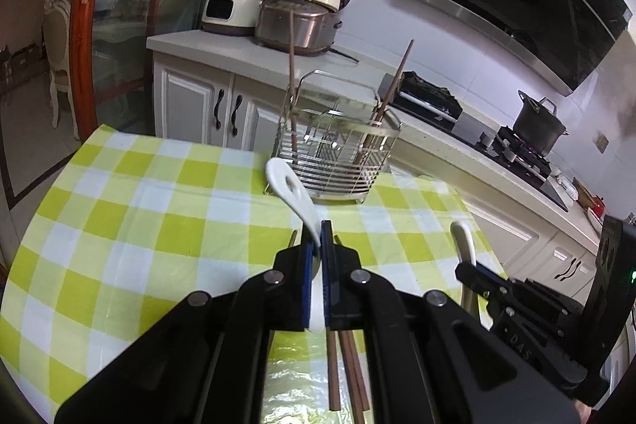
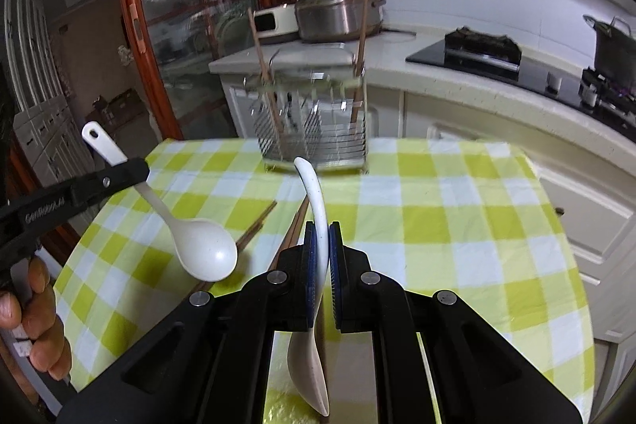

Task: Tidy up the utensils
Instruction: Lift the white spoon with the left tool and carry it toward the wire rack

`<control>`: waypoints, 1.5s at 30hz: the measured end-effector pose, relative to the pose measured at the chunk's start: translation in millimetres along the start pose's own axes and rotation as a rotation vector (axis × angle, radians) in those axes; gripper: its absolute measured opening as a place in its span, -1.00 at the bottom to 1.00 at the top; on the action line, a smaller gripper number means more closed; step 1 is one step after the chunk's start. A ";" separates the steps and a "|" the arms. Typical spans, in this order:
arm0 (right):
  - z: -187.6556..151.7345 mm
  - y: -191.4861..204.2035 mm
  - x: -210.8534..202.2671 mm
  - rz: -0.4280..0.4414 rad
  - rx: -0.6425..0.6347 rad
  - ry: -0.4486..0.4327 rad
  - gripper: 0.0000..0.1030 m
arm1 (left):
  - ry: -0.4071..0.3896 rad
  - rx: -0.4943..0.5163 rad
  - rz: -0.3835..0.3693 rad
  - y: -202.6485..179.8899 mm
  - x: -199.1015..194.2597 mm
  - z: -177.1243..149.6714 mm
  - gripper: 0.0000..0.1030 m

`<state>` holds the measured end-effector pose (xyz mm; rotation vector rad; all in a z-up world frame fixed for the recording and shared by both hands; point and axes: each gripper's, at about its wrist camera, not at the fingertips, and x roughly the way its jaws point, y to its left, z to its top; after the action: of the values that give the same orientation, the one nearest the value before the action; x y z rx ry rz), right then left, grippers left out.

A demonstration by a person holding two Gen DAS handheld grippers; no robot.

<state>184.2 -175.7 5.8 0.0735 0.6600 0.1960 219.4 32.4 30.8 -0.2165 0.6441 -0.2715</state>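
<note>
Grippers point(image 1: 317, 231) point(image 2: 322, 229) each clamp a white spoon point(image 1: 288, 185) point(image 2: 314, 193), seemingly above the table point(image 2: 457, 209).

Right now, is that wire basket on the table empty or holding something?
Not empty. The wire basket holds two brown chopsticks standing upright at opposite sides; no spoons are in it yet.

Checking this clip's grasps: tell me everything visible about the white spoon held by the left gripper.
The white spoon looks like glossy ceramic or melamine: a flat handle with a small hanging hole near its end and a deep oval bowl. The left gripper has its jaws shut on the handle. From the right wrist view the spoon hangs in the air above the green-checked tablecloth, handle end up, bowl down, touching nothing else. It sits short of the wire utensil basket.
</note>
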 end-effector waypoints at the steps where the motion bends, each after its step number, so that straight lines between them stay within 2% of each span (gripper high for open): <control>1: 2.4 -0.6 -0.8 -0.002 0.001 -0.006 -0.83 | -0.005 0.003 -0.001 -1.4 -1.5 1.6 -0.92; 16: 72.8 -12.0 -0.3 -0.002 0.007 -0.125 -0.83 | -0.078 0.065 0.002 -16.5 -6.6 48.8 -0.92; 24: 118.7 -10.2 9.8 -0.009 -0.006 -0.180 -0.83 | -0.137 0.096 0.017 -23.8 -0.5 93.5 -0.92; 32: 158.2 -6.5 22.2 -0.033 -0.009 -0.251 -0.83 | -0.217 0.082 0.064 -22.7 10.3 134.0 -0.92; 36: 175.1 -7.0 31.6 -0.012 -0.001 -0.267 -0.83 | -0.257 0.094 0.074 -22.6 19.1 147.2 -0.92; 45: 203.4 -24.2 54.8 0.052 0.076 -0.296 -0.83 | -0.271 0.096 0.063 -22.8 44.1 171.3 -0.92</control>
<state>355.6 -189.4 130.0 0.1893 0.3706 0.2046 354.6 16.5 146.1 -0.1375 0.3681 -0.2070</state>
